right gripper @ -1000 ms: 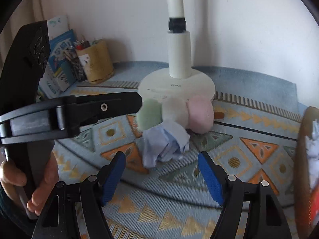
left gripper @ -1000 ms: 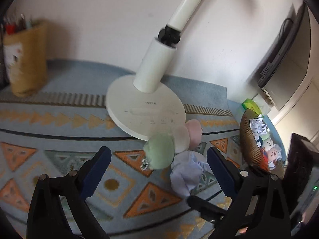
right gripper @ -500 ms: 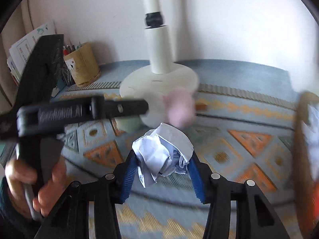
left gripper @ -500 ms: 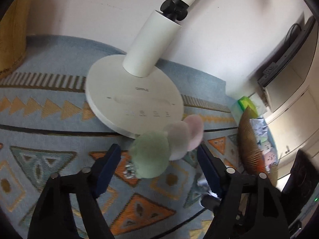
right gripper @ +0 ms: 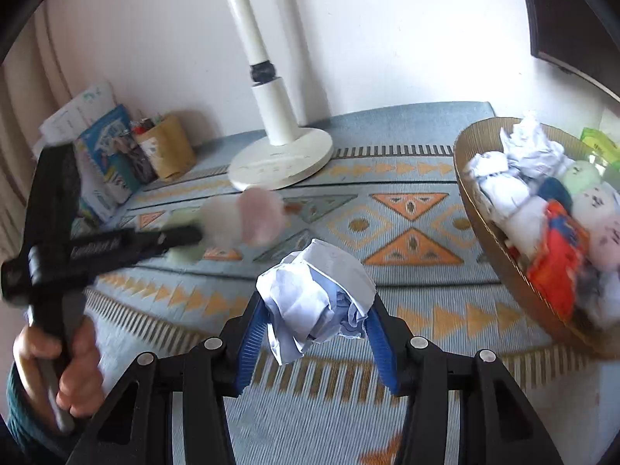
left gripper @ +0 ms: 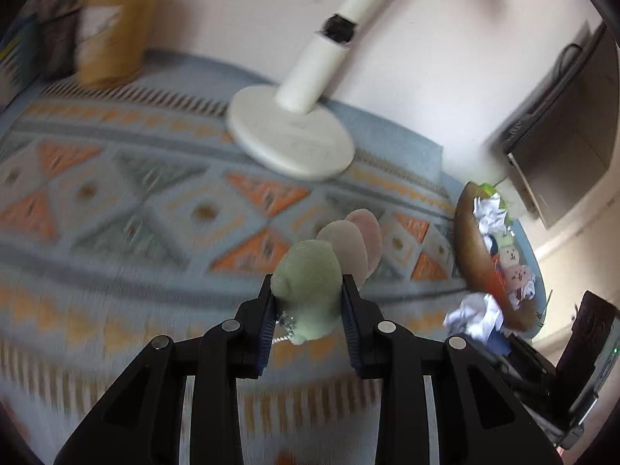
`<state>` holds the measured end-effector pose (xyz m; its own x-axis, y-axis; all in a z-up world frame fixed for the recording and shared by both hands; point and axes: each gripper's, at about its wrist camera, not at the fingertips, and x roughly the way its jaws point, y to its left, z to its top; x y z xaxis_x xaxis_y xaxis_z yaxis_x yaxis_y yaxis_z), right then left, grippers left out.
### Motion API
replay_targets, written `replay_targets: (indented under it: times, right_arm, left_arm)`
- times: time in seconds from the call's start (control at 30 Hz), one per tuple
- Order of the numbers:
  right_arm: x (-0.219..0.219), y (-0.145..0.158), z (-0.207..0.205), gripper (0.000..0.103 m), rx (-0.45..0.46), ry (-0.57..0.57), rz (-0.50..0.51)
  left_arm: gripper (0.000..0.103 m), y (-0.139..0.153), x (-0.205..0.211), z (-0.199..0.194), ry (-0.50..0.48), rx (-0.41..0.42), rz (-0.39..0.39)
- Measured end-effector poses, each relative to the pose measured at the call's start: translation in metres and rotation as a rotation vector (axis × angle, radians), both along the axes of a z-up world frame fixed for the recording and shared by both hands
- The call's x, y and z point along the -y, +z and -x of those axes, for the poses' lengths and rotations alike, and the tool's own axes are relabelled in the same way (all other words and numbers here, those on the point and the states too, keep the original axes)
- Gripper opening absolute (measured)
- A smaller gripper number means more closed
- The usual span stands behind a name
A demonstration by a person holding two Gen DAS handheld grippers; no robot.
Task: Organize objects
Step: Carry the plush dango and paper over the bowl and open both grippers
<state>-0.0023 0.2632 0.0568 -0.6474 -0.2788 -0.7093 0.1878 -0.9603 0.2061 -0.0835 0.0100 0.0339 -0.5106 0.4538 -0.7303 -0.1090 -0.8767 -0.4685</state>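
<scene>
Showing faint unreadable lettering: left gripper (right gripper: 186,238) body, lamp base (right gripper: 281,162).

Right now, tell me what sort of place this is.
Probably a home desk or study corner: a white desk lamp base, a tan pen holder beside books, and a round wooden bowl of small toys.

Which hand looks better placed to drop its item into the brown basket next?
Probably the right. Its tool grips the crumpled paper close beside the basket. The left tool, closing on the plush toy, sits farther from it.
</scene>
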Motion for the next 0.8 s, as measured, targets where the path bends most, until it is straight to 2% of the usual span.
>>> replay_targets:
  times: [0.07, 0.1, 0.17, 0.23, 0.27, 0.3, 0.37, 0.43, 0.53, 0.6, 0.63, 0.67, 0.7, 0.73, 0.8]
  right_arm:
    - [0.003, -0.003, -0.013, 0.050, -0.012, 0.010, -0.023]
    - [0.005, -0.006, -0.019, 0.050, -0.018, 0.009, -0.041]
    - [0.007, -0.014, -0.026, 0.050, -0.008, 0.009, -0.052]
    - [0.006, -0.021, -0.030, 0.050, -0.007, 0.009, -0.047]
    - [0.006, -0.023, -0.028, 0.050, 0.001, 0.008, -0.050]
    - [0.007, -0.023, -0.027, 0.050, 0.000, 0.007, -0.053]
    - [0.005, -0.023, -0.029, 0.050, -0.014, 0.017, -0.041]
    - [0.005, -0.026, -0.025, 0.050, 0.004, 0.024, -0.041]
    - [0.004, -0.031, -0.020, 0.051, 0.042, 0.006, -0.045]
    - [0.001, -0.032, -0.019, 0.051, 0.047, 0.008, -0.025]
    - [-0.001, -0.032, -0.019, 0.053, 0.046, 0.009, -0.018]
    - [-0.002, -0.032, -0.020, 0.059, 0.046, 0.013, -0.004]
    - [-0.003, -0.033, -0.019, 0.067, 0.049, 0.007, 0.002]
    - [-0.004, -0.032, -0.019, 0.067, 0.048, -0.004, 0.003]
    - [-0.004, -0.031, -0.019, 0.067, 0.043, -0.004, 0.002]
  left_arm:
    - [0.030, -0.008, 0.016, -0.027, 0.038, 0.040, 0.017]
    - [0.036, -0.009, 0.019, -0.036, 0.043, 0.037, 0.040]
    - [0.045, -0.012, 0.017, -0.050, 0.049, -0.002, 0.154]
    - [0.068, -0.009, 0.013, -0.057, 0.028, -0.110, 0.335]
    - [0.093, -0.007, 0.007, -0.057, 0.023, -0.155, 0.399]
    - [0.101, -0.004, 0.003, -0.058, 0.017, -0.194, 0.436]
    - [0.101, 0.002, 0.000, -0.057, -0.048, -0.247, 0.442]
    - [0.101, 0.004, -0.008, -0.050, -0.105, -0.248, 0.438]
    - [0.101, -0.002, -0.027, -0.036, -0.174, -0.258, 0.482]
    - [0.098, -0.011, -0.036, -0.025, -0.197, -0.220, 0.478]
    - [0.088, -0.015, -0.037, -0.021, -0.211, -0.194, 0.461]
    - [0.073, -0.021, -0.039, -0.015, -0.223, -0.160, 0.434]
    - [0.071, -0.023, -0.038, -0.013, -0.210, -0.145, 0.435]
    - [0.068, -0.024, -0.037, -0.012, -0.193, -0.141, 0.439]
    - [0.059, -0.021, -0.029, -0.012, -0.155, -0.129, 0.385]
